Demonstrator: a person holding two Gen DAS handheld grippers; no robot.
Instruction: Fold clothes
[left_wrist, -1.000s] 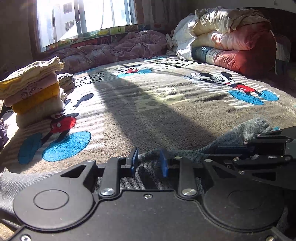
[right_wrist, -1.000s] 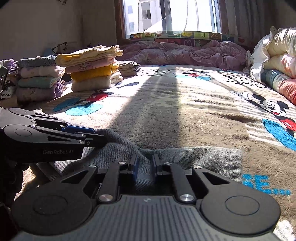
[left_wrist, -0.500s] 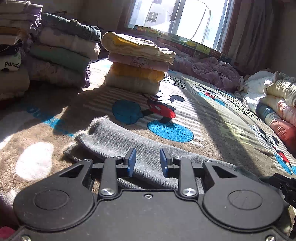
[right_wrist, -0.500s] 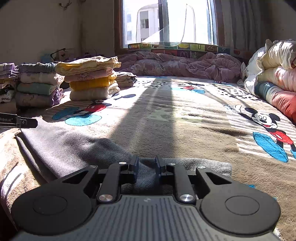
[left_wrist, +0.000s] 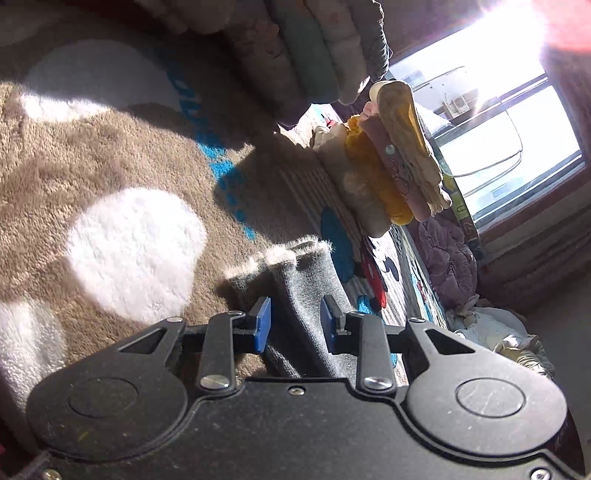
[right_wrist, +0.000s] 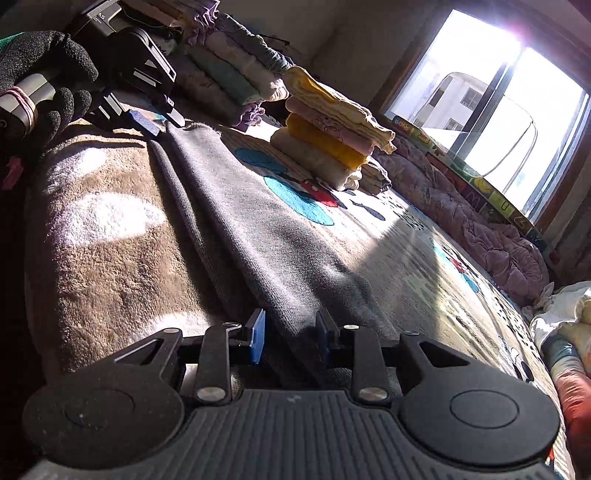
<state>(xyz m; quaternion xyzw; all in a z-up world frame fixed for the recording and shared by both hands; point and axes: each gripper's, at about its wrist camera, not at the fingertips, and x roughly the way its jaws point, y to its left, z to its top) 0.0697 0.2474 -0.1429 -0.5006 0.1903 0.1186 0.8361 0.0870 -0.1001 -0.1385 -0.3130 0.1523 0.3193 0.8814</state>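
A long grey garment (right_wrist: 258, 229) lies folded in a narrow strip on the Mickey Mouse blanket (right_wrist: 103, 258). Its near end rises as a ridge between the fingers of my right gripper (right_wrist: 290, 332), whose jaws stand apart around it. At the far end is my left gripper (right_wrist: 159, 123), held by a gloved hand (right_wrist: 55, 74). In the left wrist view, which is rolled sideways, the left gripper (left_wrist: 295, 325) is shut on the thick fold of the garment (left_wrist: 306, 288), just behind its fuzzy hem.
A yellow, pink and cream stack of folded clothes (right_wrist: 328, 129) stands just past the garment's far end. A taller stack (right_wrist: 229, 74) sits behind it by the wall. A purple quilt (right_wrist: 480, 206) lies under the window (right_wrist: 480, 92). Rolled bedding (right_wrist: 569, 332) is at the right.
The left gripper has drawn the garment's end out towards the stacks, stretching it into a strip. Both cameras have rolled sideways. The right gripper's jaws have widened.
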